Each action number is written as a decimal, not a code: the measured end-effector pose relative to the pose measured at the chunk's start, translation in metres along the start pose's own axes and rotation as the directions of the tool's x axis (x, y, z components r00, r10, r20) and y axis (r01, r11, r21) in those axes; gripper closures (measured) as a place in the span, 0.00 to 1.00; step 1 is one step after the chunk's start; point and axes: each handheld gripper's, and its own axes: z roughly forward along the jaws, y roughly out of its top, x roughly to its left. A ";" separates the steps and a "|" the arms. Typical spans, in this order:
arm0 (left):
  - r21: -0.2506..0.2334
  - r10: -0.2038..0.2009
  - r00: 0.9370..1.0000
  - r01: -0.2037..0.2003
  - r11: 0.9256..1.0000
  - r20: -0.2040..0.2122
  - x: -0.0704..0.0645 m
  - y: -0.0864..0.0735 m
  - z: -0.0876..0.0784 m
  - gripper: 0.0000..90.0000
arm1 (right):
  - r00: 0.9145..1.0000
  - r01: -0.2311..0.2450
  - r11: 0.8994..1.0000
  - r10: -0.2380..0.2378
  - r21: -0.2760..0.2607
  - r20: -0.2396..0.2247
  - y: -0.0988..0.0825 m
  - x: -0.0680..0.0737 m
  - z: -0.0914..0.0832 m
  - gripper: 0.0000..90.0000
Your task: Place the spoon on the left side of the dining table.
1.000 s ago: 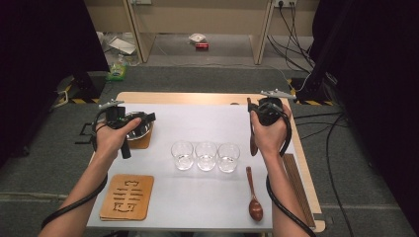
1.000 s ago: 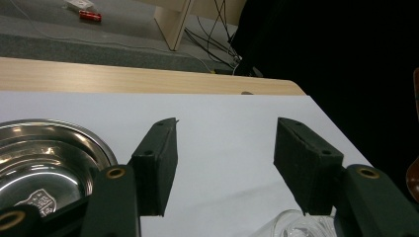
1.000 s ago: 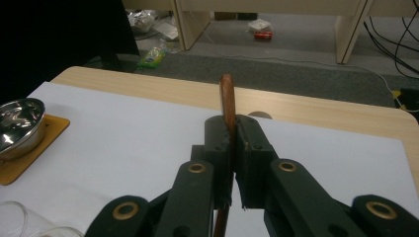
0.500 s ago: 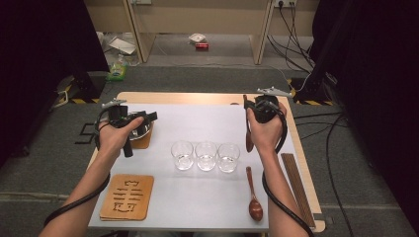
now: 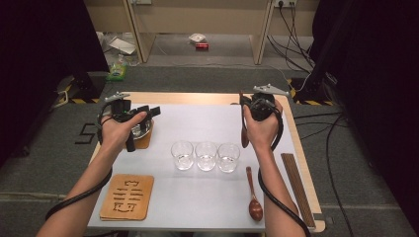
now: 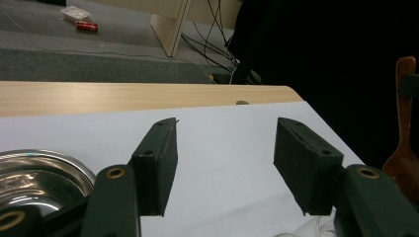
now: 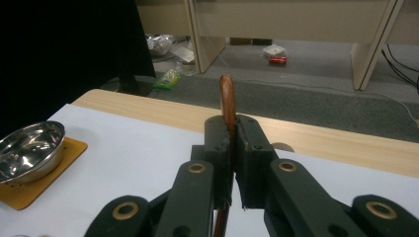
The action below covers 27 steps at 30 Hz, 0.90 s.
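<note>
My right gripper (image 5: 244, 106) is shut on the handle of a wooden spoon (image 5: 244, 133), which hangs nearly upright with its bowl end down, above the table behind the right glass. In the right gripper view the jaws (image 7: 232, 148) pinch the handle, and the spoon's (image 7: 227, 98) tip sticks up past them. My left gripper (image 5: 148, 111) stands open over a steel bowl (image 5: 140, 129) on a wooden coaster (image 5: 145, 140). Nothing lies between its jaws (image 6: 225, 148); the bowl (image 6: 39, 175) is at lower left, the held spoon (image 6: 404, 148) far right.
Three empty glasses (image 5: 205, 155) stand in a row mid-table. A second wooden spoon (image 5: 254, 197) lies front right, beside a long wooden strip (image 5: 296, 185) near the right edge. A carved wooden trivet (image 5: 127, 196) lies front left. The white mat (image 5: 197, 123) is bare behind the glasses.
My right gripper and its spoon have drifted slightly left. The left hand has stayed by the bowl.
</note>
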 end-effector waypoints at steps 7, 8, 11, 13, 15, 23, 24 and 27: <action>0.002 0.004 1.000 -0.004 1.000 0.006 -0.001 0.000 0.002 0.46 | 1.000 0.017 1.000 -0.018 -0.022 -0.005 0.003 0.004 0.003 0.94; 0.001 0.005 1.000 -0.005 1.000 0.005 -0.001 0.000 0.002 0.46 | 1.000 0.012 1.000 -0.012 -0.020 -0.005 0.003 0.005 0.003 0.94; -0.003 0.006 1.000 -0.006 1.000 0.006 -0.002 0.001 0.003 0.46 | 1.000 0.008 1.000 -0.008 -0.025 -0.012 0.003 0.006 0.006 0.94; -0.005 0.000 1.000 0.000 1.000 0.005 -0.003 0.002 0.004 0.46 | 1.000 0.008 1.000 -0.009 -0.024 -0.013 0.004 0.007 0.008 0.94; -0.006 0.006 1.000 -0.006 1.000 0.007 -0.003 0.003 0.006 0.46 | 1.000 0.009 1.000 -0.010 -0.026 -0.018 0.005 0.008 0.008 0.94; -0.017 0.002 1.000 -0.002 1.000 0.020 -0.010 0.006 0.012 0.46 | 0.999 0.014 0.999 -0.016 -0.046 -0.044 0.011 0.019 0.011 0.94; -0.015 0.002 1.000 -0.002 1.000 0.019 -0.011 0.007 0.012 0.46 | 0.999 0.018 0.999 -0.021 -0.049 -0.048 0.011 0.021 0.013 0.94; -0.016 0.008 1.000 -0.008 1.000 0.019 -0.012 0.009 0.013 0.46 | 0.998 0.015 0.999 -0.018 -0.047 -0.056 0.011 0.025 0.015 0.94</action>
